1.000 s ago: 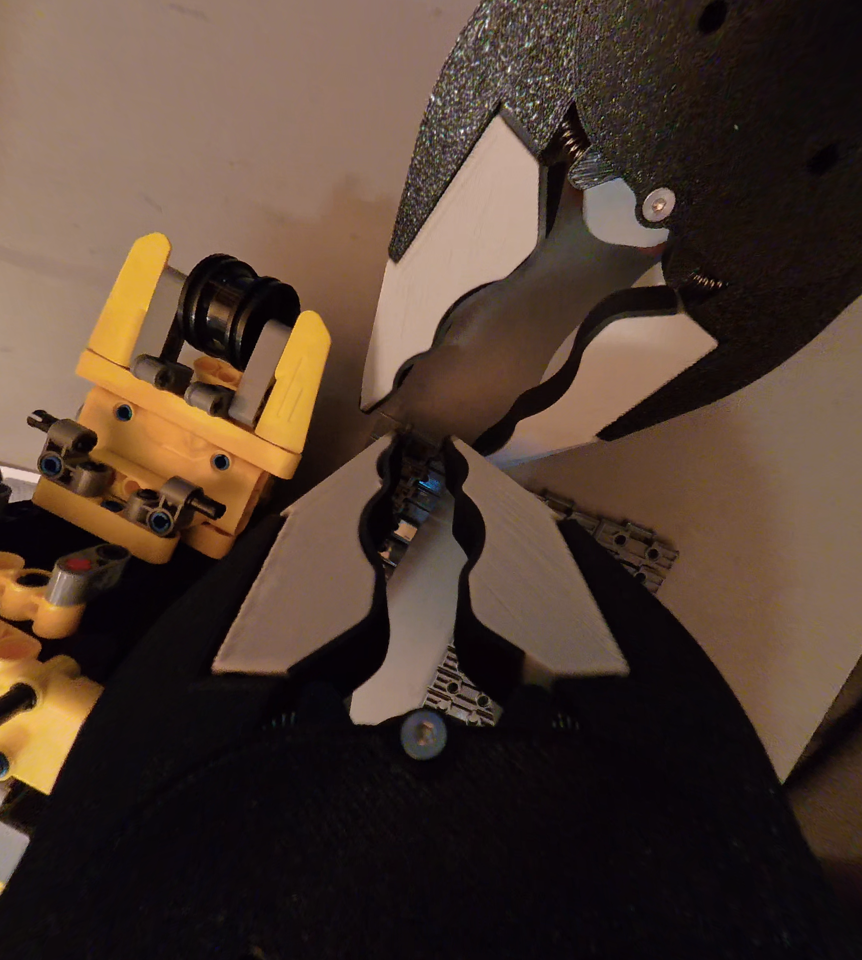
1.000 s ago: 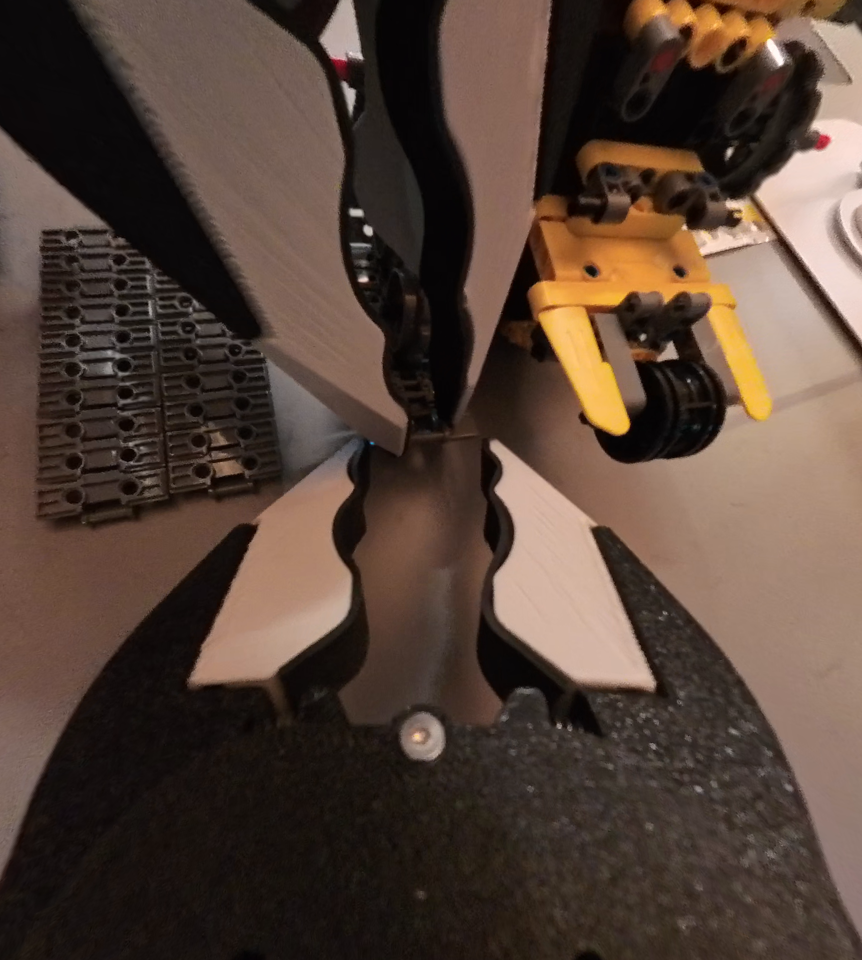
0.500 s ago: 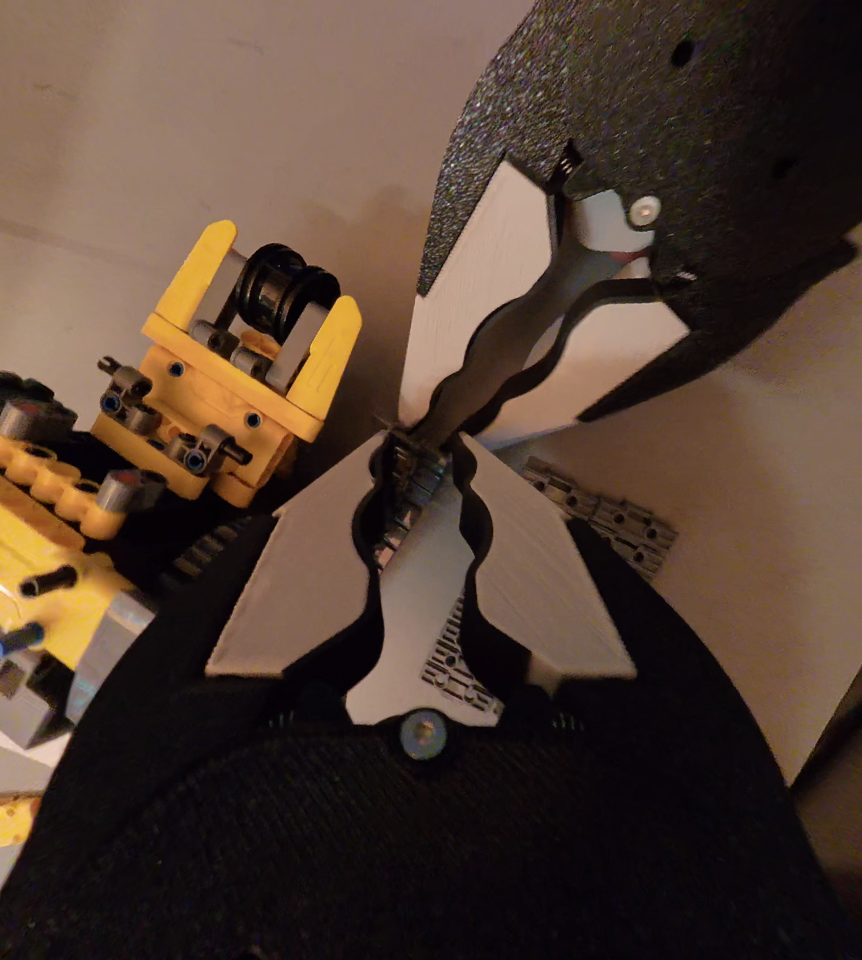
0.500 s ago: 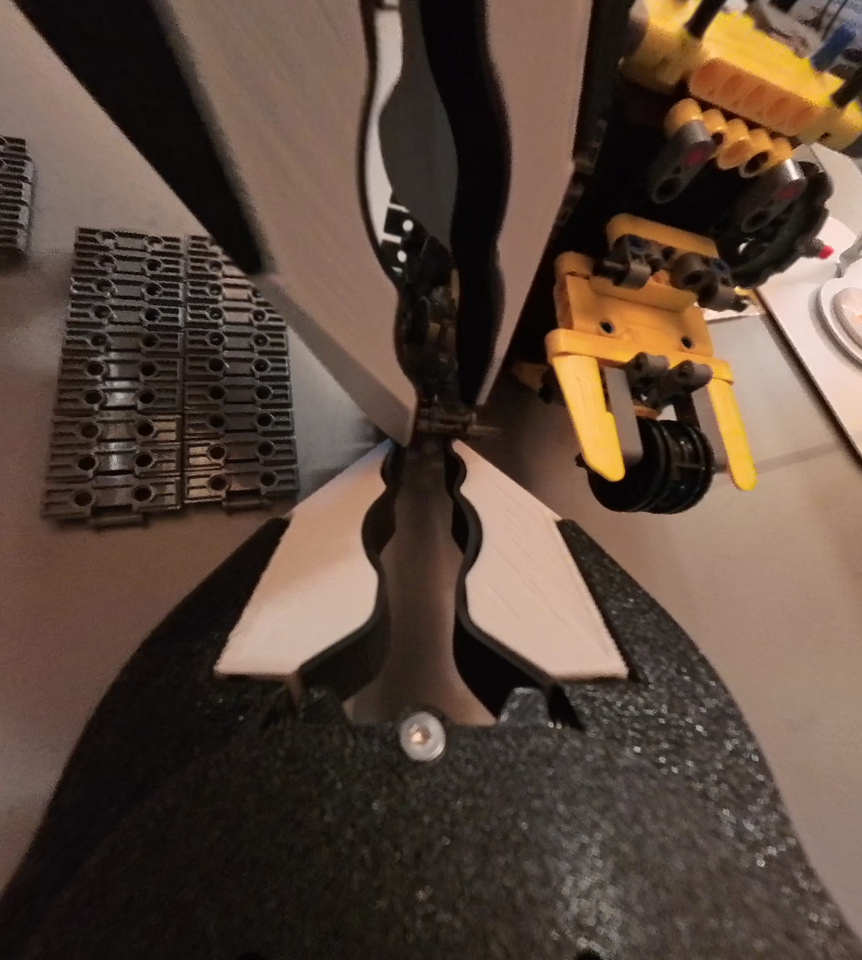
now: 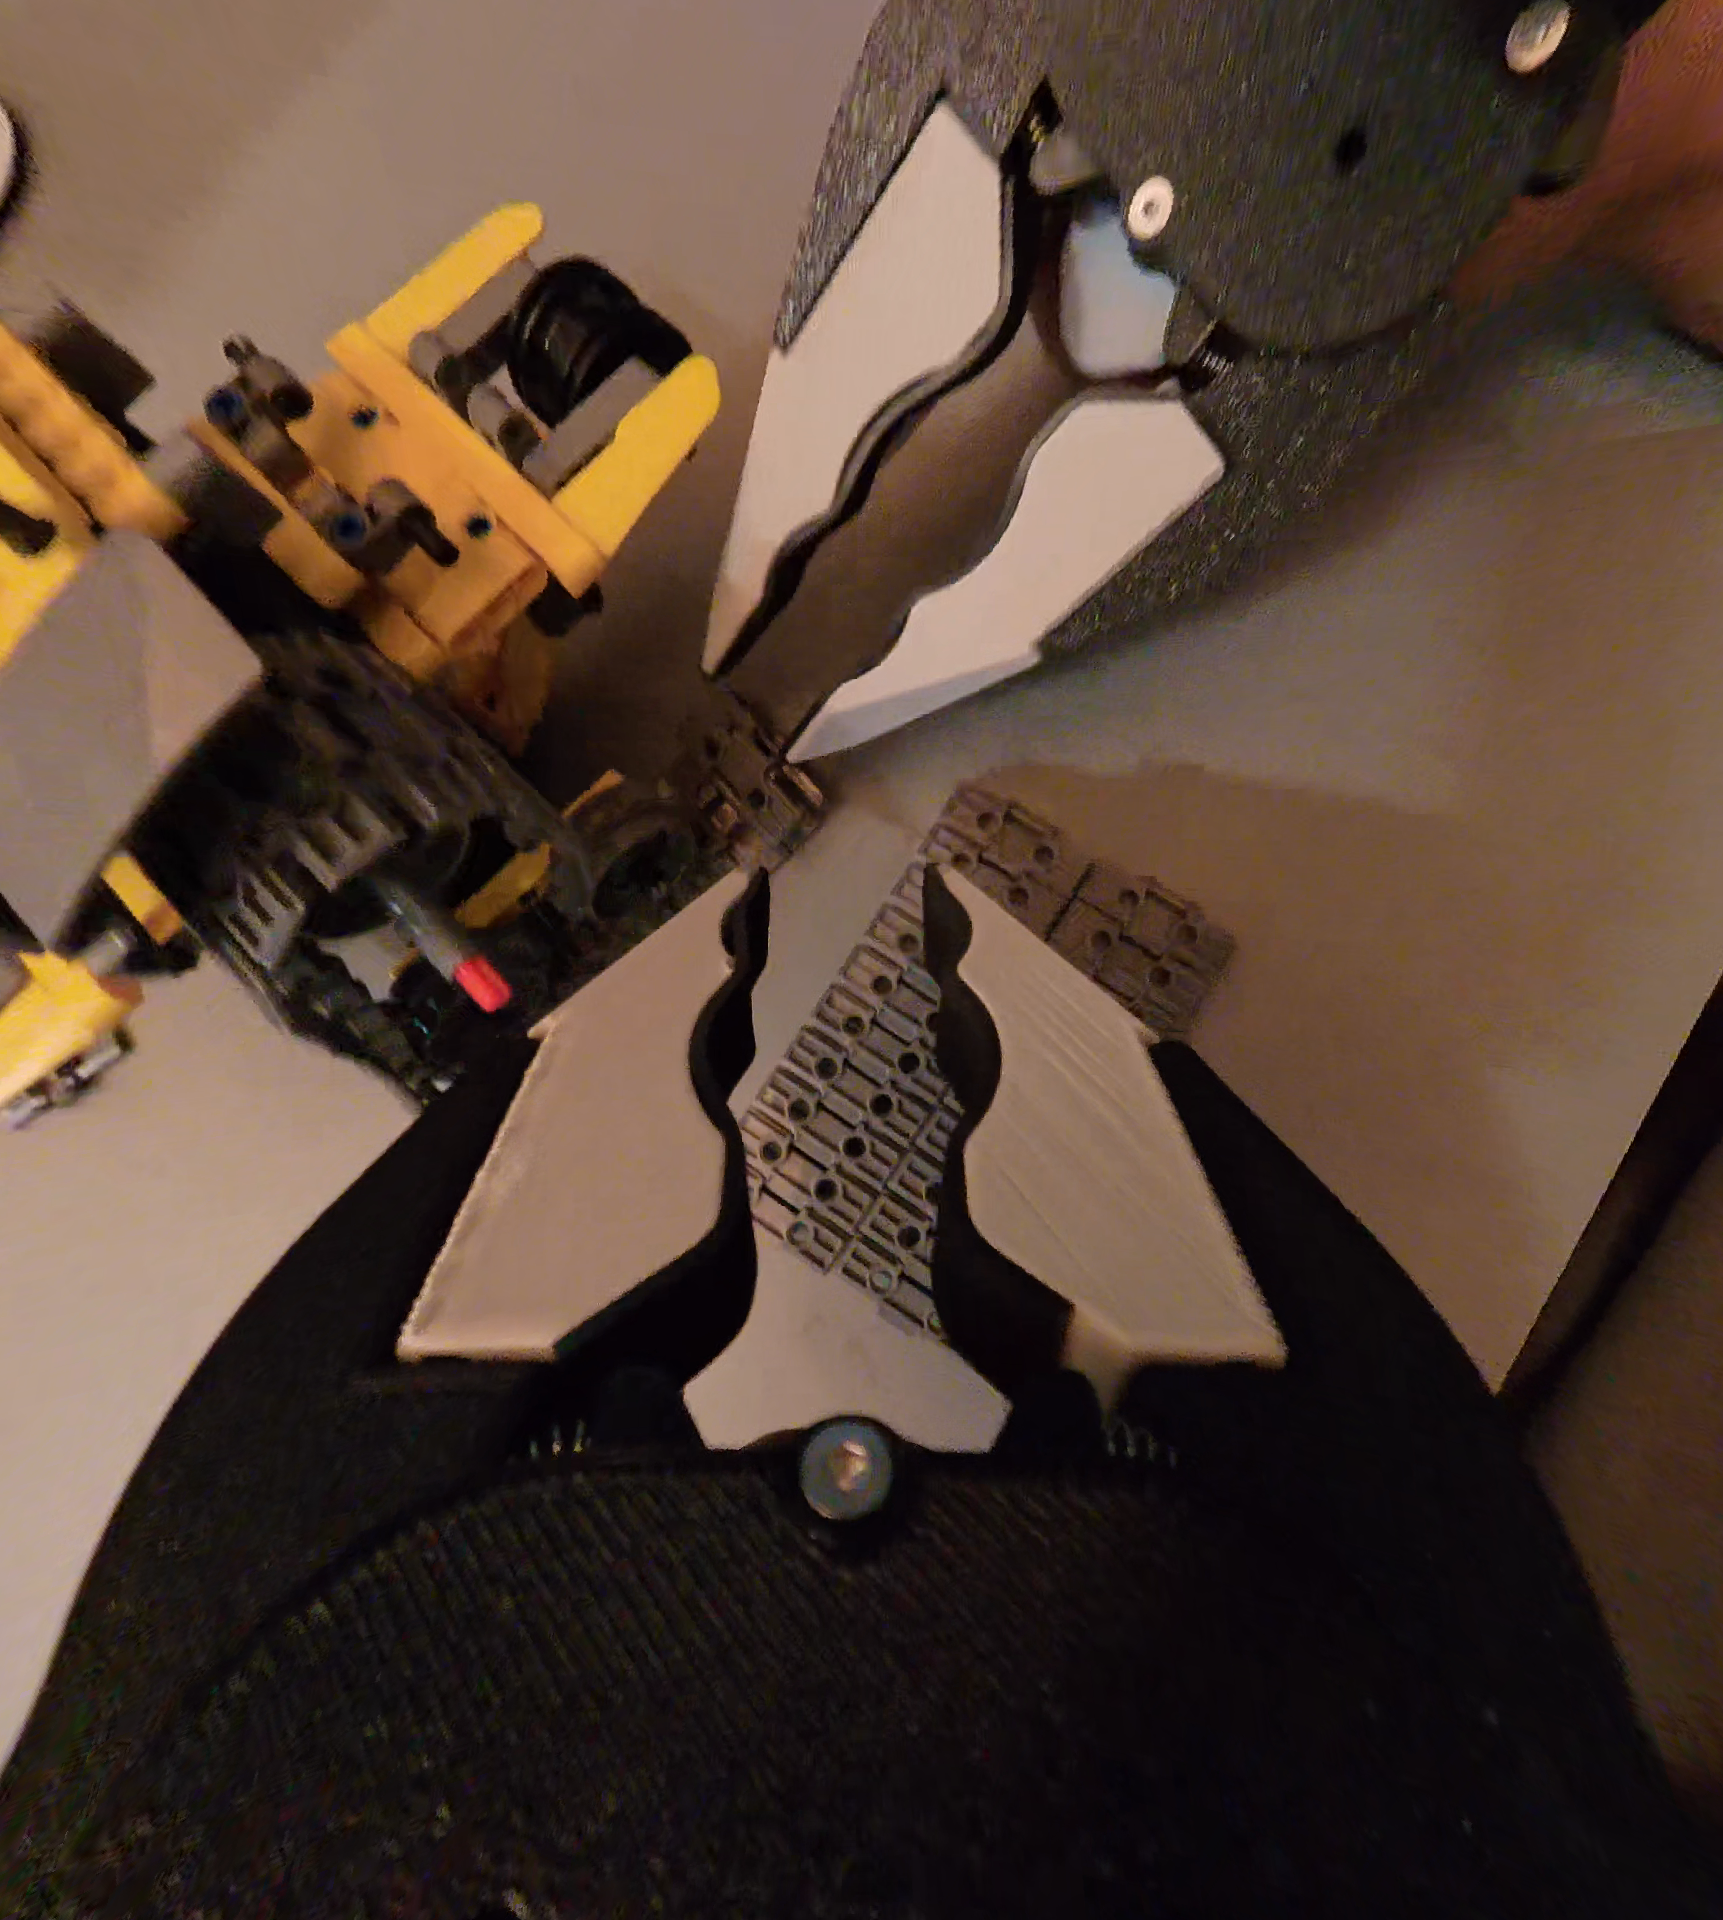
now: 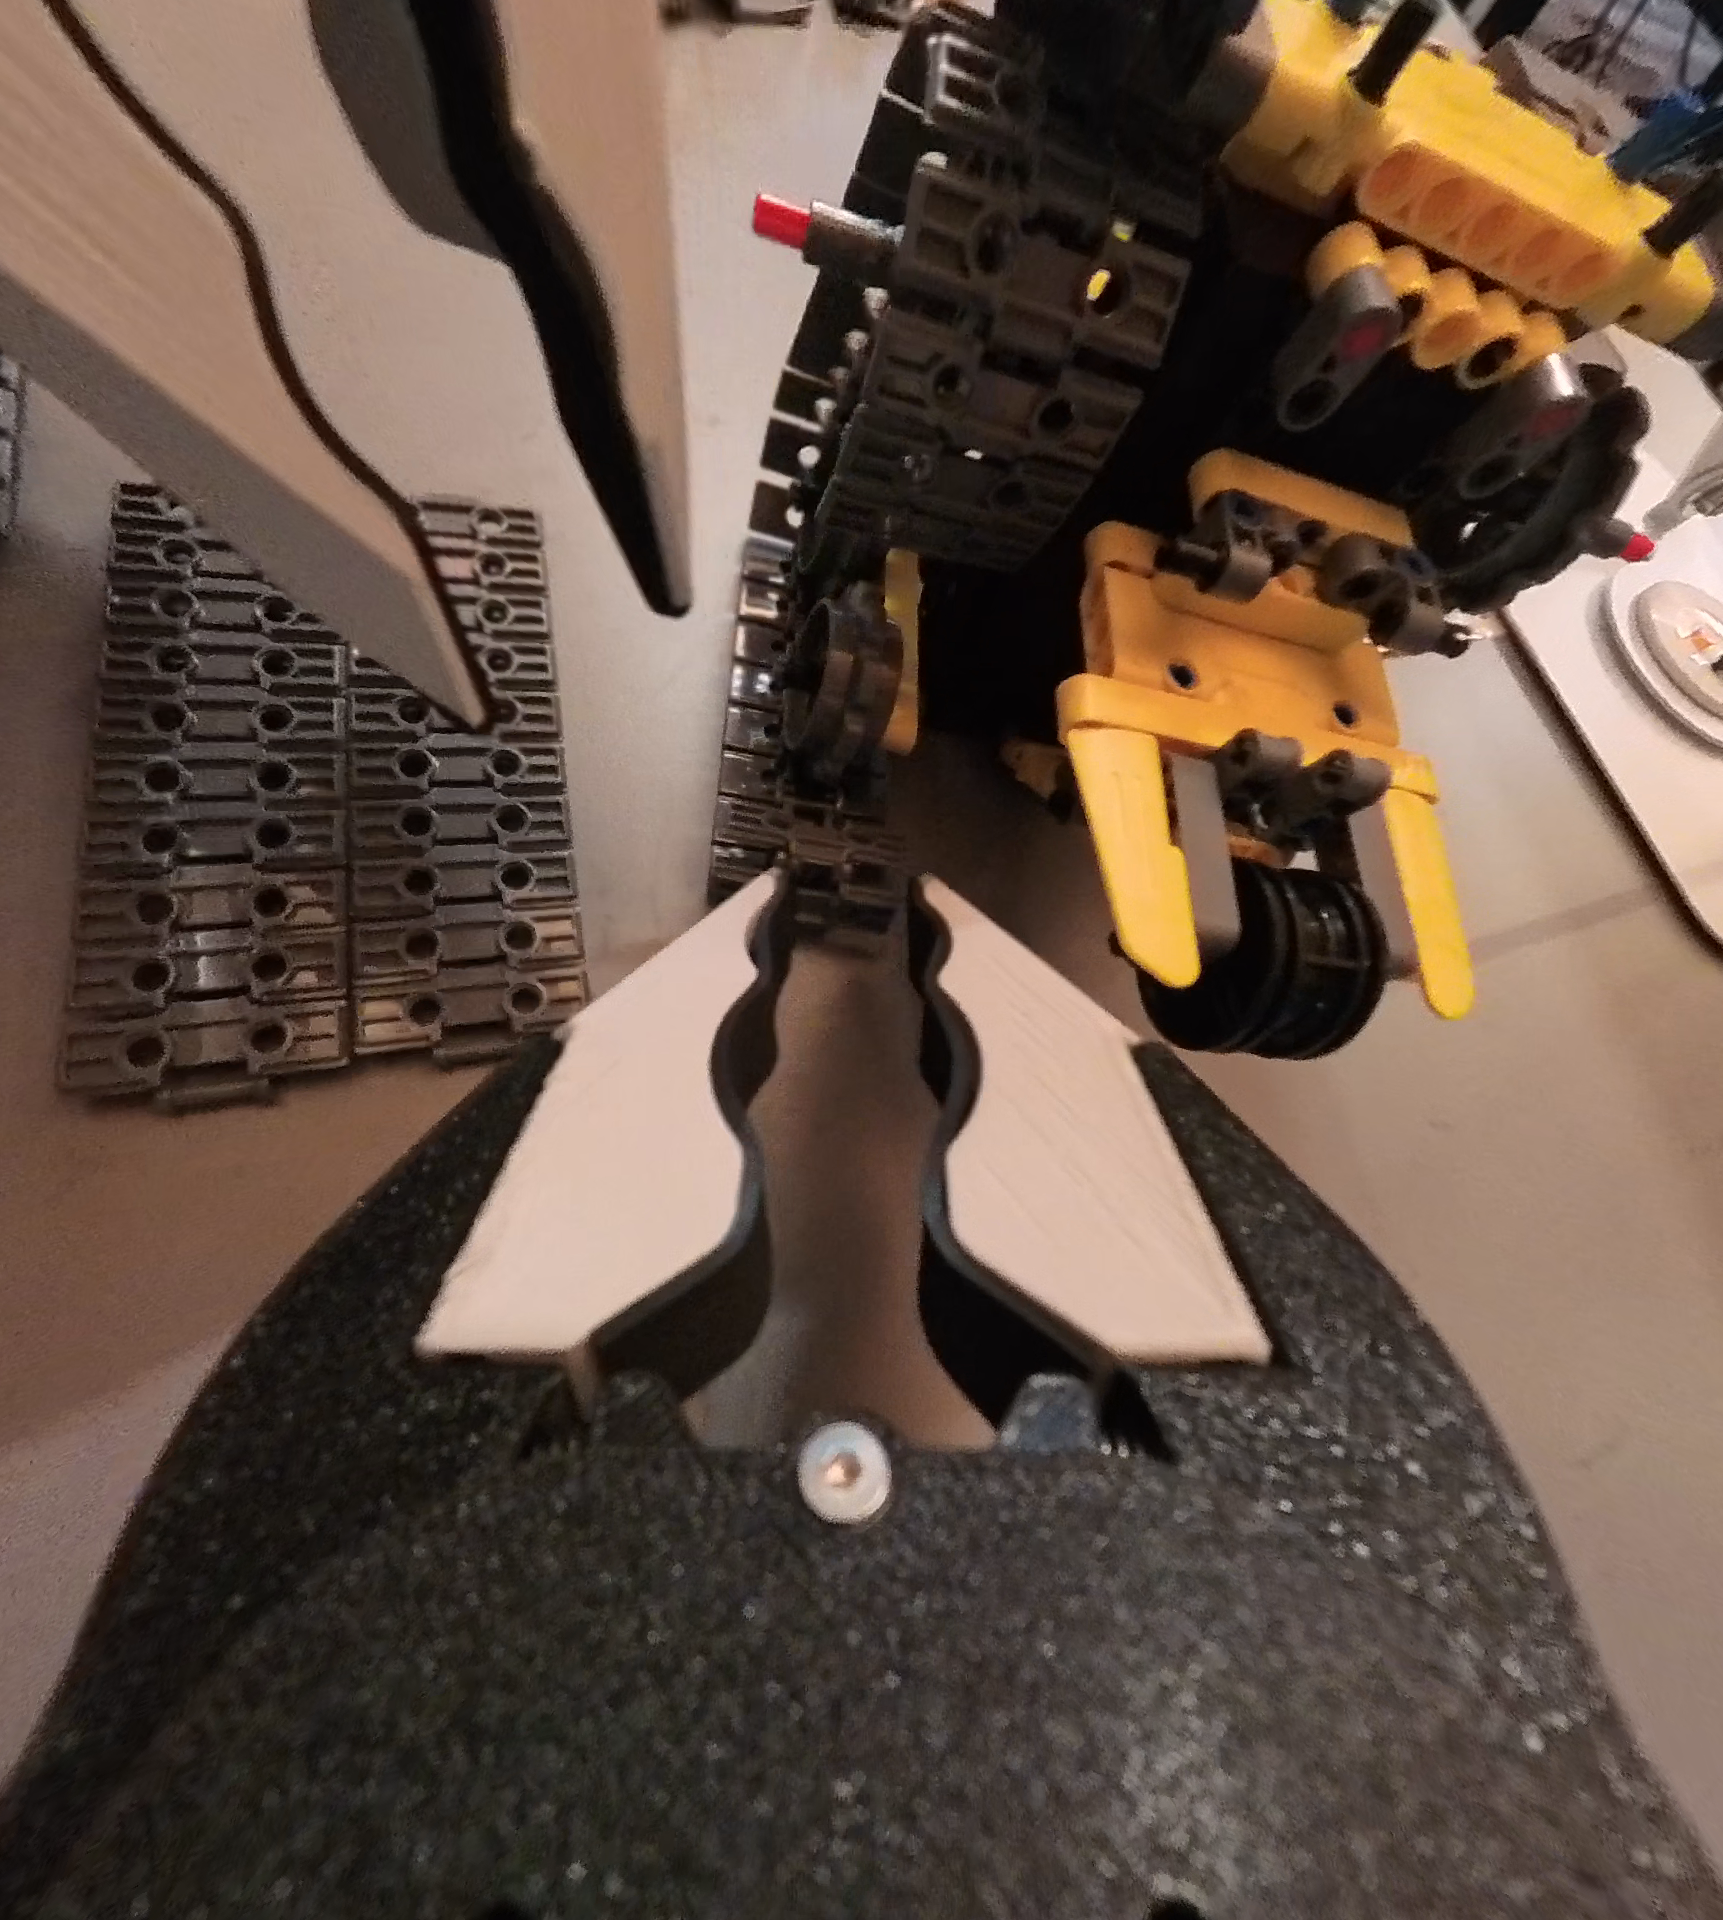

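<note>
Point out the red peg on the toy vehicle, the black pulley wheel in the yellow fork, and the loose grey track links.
Small red plastic peg (image 6: 780, 216), right wrist view, its end face.
Black grooved pulley wheel (image 6: 1283, 961), right wrist view, its rim.
Flat grey plastic track links (image 6: 317, 800), right wrist view, mat's middle.

I seem to be at a lab or hobby workbench: a plain pale tabletop carries a half-built yellow construction-toy vehicle and flat rows of grey track links. A white stand base sits at the right edge, with cables blurred behind.
</note>
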Motion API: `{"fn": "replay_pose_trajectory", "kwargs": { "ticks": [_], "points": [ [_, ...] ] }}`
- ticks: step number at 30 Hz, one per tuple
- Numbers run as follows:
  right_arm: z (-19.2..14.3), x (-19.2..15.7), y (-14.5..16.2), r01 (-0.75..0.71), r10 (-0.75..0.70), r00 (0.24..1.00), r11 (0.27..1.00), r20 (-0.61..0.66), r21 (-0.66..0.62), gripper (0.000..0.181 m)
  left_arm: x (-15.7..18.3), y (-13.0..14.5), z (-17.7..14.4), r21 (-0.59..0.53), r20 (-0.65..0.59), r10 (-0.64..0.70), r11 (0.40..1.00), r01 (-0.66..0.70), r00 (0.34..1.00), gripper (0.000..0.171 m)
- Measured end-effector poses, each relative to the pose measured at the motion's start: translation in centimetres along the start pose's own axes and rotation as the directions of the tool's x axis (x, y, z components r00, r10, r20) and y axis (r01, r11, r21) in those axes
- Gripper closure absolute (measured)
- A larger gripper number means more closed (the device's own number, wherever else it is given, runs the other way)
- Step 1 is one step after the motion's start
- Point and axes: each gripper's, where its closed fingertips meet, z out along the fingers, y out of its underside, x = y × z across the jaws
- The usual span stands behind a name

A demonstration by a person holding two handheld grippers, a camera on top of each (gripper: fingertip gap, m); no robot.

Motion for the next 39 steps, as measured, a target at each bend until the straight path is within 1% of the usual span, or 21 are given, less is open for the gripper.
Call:
{"fn": "replay_pose_trajectory", "kwargs": {
  "ticks": [2, 4, 8, 10, 15, 17, 21, 25, 29, 33, 37, 39],
  "points": [
    [-0.2, -0.1, 0.0, -0.039, 0.039, 0.999, 0.999, 0.011, 0.002, 0.148, -0.2, 0.8, 0.1, 0.004, 0.001, -0.03, 1.0, 0.03, 1.0, 0.145],
    [-0.3, -0.2, -0.1, -0.093, 0.093, 0.995, 0.996, 0.02, 0.005, 0.141, -0.5, 1.4, 0.1, 0.007, 0.002, -0.058, 0.998, 0.058, 0.998, 0.145],
    [0.0, -0.5, -0.1, -0.209, 0.21, 0.977, 0.978, 0.034, -0.023, 0.134, -1.3, 2.2, -0.1, 0.028, 0.017, -0.086, 0.996, 0.085, 0.996, 0.144],
    [0.5, -0.8, -0.3, -0.232, 0.233, 0.972, 0.972, 0.035, -0.045, 0.131, -1.6, 2.3, -0.2, 0.039, 0.018, -0.09, 0.995, 0.09, 0.996, 0.143],
    [1.5, -0.6, -0.4, -0.217, 0.217, 0.976, 0.971, -0.003, -0.103, 0.131, -2.0, 2.2, -0.4, 0.076, 0.009, -0.094, 0.993, 0.093, 0.996, 0.14],
    [1.6, -0.6, -0.2, -0.21, 0.21, 0.978, 0.97, -0.01, -0.122, 0.14, -1.9, 2.3, -0.4, 0.086, -0.008, -0.098, 0.991, 0.098, 0.995, 0.138],
    [1.2, -0.8, 0.2, -0.205, 0.206, 0.979, 0.971, -0.007, -0.119, 0.142, -1.4, 2.4, 0.0, 0.097, -0.044, -0.114, 0.988, 0.118, 0.993, 0.136],
    [0.5, -0.8, 1.4, -0.184, 0.182, 0.983, 0.973, -0.03, -0.137, 0.142, -0.5, 1.9, 0.3, 0.117, -0.098, -0.13, 0.983, 0.141, 0.987, 0.135],
    [0.4, -0.9, 1.2, -0.173, 0.171, 0.985, 0.977, -0.029, -0.125, 0.142, -0.3, 1.3, 0.8, 0.133, -0.122, -0.15, 0.977, 0.166, 0.981, 0.135],
    [0.3, -0.7, 0.7, -0.127, 0.123, 0.991, 0.987, -0.053, -0.093, 0.142, -0.5, 0.5, 1.0, 0.172, -0.151, -0.237, 0.95, 0.262, 0.96, 0.137],
    [-0.1, -0.5, -0.1, -0.083, 0.08, 0.994, 0.996, -0.081, -0.034, 0.142, 0.2, 0.0, 1.3, 0.188, -0.251, -0.318, 0.911, 0.368, 0.914, 0.147],
    [-0.2, -0.4, -0.7, -0.072, 0.072, 0.993, 0.997, -0.092, 0.0, 0.142, 0.4, -0.2, 1.4, 0.192, -0.284, -0.341, 0.896, 0.401, 0.896, 0.148]
  ]
}}
